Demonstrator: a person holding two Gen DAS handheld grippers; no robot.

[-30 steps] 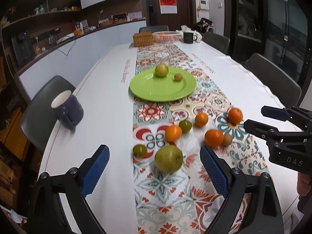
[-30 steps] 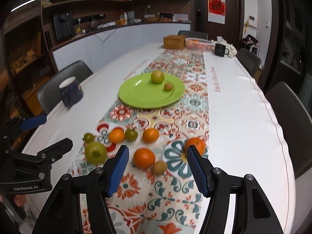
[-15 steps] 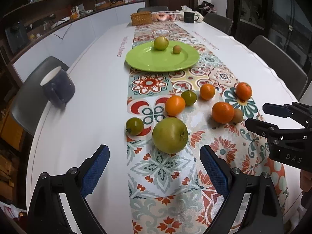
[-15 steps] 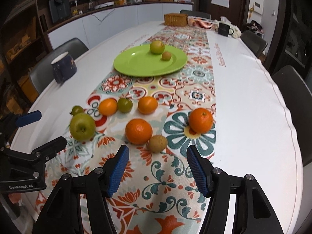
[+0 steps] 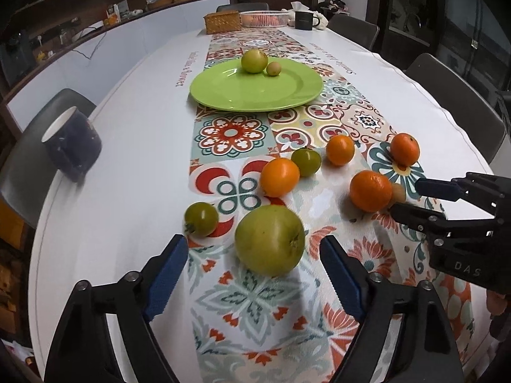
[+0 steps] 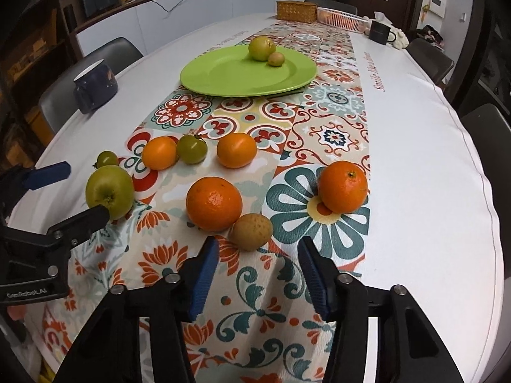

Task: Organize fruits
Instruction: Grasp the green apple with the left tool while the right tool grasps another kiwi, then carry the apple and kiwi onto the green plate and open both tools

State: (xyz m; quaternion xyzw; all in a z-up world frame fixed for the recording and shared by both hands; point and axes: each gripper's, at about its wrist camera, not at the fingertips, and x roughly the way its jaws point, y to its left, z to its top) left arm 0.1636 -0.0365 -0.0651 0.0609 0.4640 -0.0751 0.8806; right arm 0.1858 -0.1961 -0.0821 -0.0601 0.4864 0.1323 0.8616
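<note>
- Left wrist view: my left gripper (image 5: 252,274) has just been narrowing, still gaping — big green apple (image 5: 270,240) ahead of its tips, untouched.
- Right gripper (image 6: 257,274) closing too, holding nothing — small brown fruit (image 6: 251,232) just beyond its pads, touching an orange (image 6: 214,203).

Black left tool (image 5: 252,269), ribbed blue pads, silver screws, right tool (image 6: 258,269) alike, side lettering possibly "DAS"

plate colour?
Lime green plate, plain, no pattern. Clearest in the right wrist view.

Before my left gripper (image 5: 252,266) lies the big green apple (image 5: 270,240); behind it, the round lime-green plate (image 5: 223,92) bears two fruits.
</note>
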